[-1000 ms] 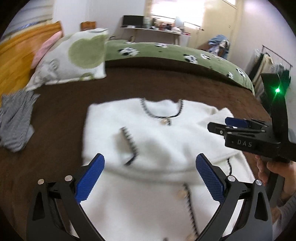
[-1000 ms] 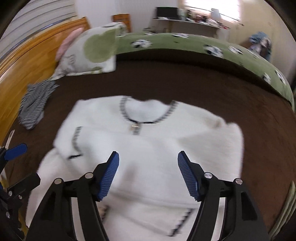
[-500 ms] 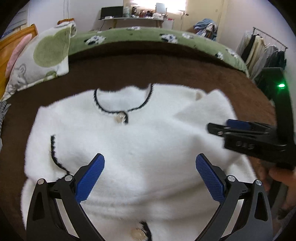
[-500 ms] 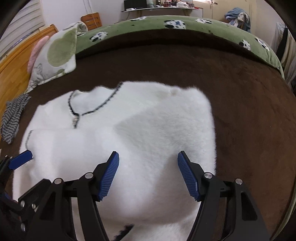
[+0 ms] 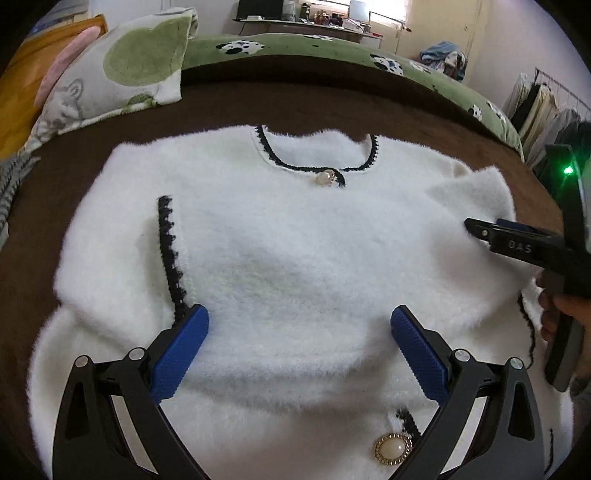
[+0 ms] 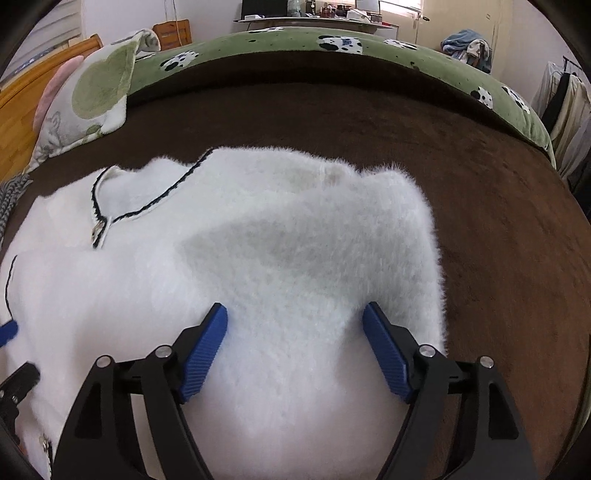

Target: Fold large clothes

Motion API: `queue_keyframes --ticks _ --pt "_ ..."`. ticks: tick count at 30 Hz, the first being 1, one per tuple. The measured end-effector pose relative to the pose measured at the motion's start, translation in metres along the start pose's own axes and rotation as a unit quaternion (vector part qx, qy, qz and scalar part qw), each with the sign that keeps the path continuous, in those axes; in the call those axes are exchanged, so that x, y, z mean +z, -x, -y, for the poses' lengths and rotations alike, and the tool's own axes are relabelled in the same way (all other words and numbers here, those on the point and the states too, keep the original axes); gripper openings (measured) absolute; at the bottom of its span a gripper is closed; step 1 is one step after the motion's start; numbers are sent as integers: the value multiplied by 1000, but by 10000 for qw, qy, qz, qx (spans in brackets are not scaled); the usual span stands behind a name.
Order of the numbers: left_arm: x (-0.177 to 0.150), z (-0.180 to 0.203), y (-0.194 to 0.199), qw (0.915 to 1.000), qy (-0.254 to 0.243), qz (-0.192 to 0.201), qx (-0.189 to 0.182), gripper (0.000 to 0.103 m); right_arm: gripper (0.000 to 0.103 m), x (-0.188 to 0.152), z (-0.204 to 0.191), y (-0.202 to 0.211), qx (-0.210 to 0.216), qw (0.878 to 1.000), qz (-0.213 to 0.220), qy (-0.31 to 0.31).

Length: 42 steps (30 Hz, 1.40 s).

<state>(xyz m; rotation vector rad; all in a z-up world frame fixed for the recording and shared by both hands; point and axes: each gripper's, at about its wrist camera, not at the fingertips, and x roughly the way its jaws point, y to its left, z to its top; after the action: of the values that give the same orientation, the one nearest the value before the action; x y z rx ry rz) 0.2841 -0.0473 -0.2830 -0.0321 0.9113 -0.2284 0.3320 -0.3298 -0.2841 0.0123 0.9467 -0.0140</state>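
The white fuzzy cardigan (image 5: 295,258) lies flat on the brown bedspread (image 6: 498,221), directly beneath both sets of jaws, which stand wide apart and hold nothing. The left gripper (image 5: 299,332) hovers over the folded-in sleeves, the right gripper (image 6: 295,325) over the garment's right edge. Judging from this, the next fold goes best if each side pinches every layer at matching corners and lifts evenly. Beyond the jaws sit a green-spotted pillow (image 5: 122,70), a green cow-print blanket (image 6: 332,48), and a cluttered desk (image 5: 314,26).
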Motion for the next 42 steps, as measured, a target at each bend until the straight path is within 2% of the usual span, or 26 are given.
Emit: queue_keyframes --ticks 11,16,21,25,30,33,42 --pt "-2 1 -1 10000 14 14 34 96 78 2 0 -3 -5 10000 51 -5" --pt "1 6 2 9998 -170 -45 109 96 78 0 -5 8 -5 10000 78 17" --pt "14 8 24 9994 -210 -13 263 97 78 2 -10 48 76 9997 223 28" --pt "20 0 64 9992 -239 140 283 97 81 -3 -12 93 159 9989 434 -14" --pt "6 -17 114 9986 -289 173 405 97 82 -27 -15 157 301 9978 589 48" --pt "-15 -38 146 9991 -42 139 406 97 84 -49 -16 186 346 9979 543 97" --pt "-92 -85 200 9967 484 21 649 97 84 -140 -8 240 230 9994 245 5"
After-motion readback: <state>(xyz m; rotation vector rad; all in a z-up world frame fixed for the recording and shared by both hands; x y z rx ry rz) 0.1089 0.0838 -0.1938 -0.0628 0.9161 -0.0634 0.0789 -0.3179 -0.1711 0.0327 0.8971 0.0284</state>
